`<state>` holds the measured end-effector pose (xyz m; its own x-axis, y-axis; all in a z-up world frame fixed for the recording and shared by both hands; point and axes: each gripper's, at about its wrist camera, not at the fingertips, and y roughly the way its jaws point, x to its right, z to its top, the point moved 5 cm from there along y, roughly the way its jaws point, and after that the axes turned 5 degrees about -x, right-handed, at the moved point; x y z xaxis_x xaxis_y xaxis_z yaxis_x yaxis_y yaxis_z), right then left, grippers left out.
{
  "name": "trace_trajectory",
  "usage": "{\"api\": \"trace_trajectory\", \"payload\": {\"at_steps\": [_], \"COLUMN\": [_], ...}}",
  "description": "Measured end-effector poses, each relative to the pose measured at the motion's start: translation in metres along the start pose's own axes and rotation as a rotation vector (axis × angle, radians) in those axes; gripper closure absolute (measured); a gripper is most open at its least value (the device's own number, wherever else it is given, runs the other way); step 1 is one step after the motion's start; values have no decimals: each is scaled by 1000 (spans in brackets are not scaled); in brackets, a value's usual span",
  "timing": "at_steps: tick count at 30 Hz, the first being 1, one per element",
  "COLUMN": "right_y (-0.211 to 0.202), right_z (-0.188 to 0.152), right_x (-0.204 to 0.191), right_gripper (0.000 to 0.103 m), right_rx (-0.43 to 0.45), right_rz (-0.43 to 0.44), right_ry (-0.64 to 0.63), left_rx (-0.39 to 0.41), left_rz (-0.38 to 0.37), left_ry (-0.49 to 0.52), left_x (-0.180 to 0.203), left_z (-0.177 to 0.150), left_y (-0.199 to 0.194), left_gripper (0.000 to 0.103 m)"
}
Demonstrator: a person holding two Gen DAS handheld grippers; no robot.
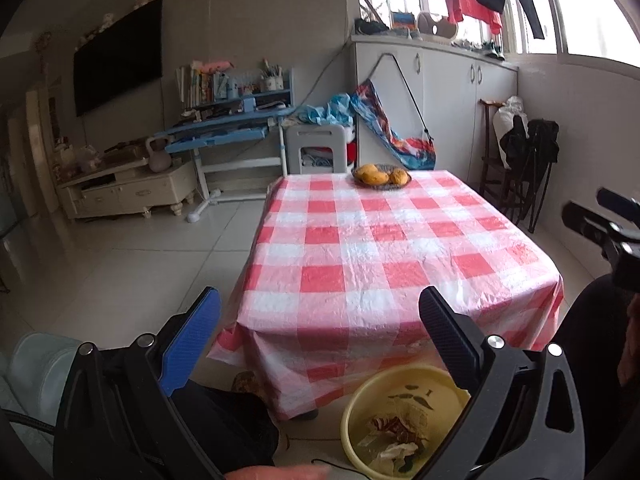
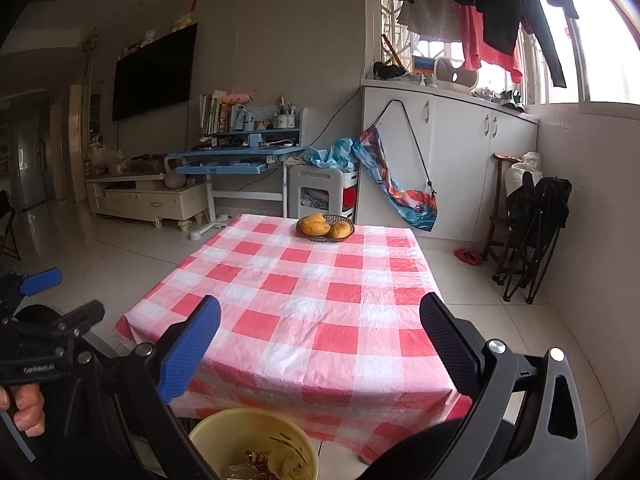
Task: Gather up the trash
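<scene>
A yellow plastic basin stands on the floor at the near end of the table, holding crumpled wrappers and paper scraps. My left gripper is open above the near table edge, with nothing between its blue and black fingers. My right gripper is also open and holds nothing, hovering over the near part of the red-and-white checked tablecloth. Each gripper shows at the edge of the other's view, with a hand on its handle.
A wicker dish of orange fruit sits at the table's far end. Beyond it are a white stool, a blue desk and white cabinets. Folded dark chairs lean at the right wall. Pale tiled floor surrounds the table.
</scene>
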<state>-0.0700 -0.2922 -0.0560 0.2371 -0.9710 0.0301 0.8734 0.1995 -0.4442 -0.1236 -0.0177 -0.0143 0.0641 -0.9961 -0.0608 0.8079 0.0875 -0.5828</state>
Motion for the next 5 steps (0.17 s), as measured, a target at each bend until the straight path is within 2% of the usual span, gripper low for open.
{"api": "trace_trajectory", "payload": {"at_steps": [5], "right_y": [78], "right_z": [28], "right_x": [27], "right_gripper": [8], "right_rx": [-159], "right_rz": [16], "right_ry": [29], "left_rx": [-118], "left_rz": [14], "left_ry": [-37], "left_x": [-11], "left_z": [-5], "left_y": [25], "left_gripper": [7]}}
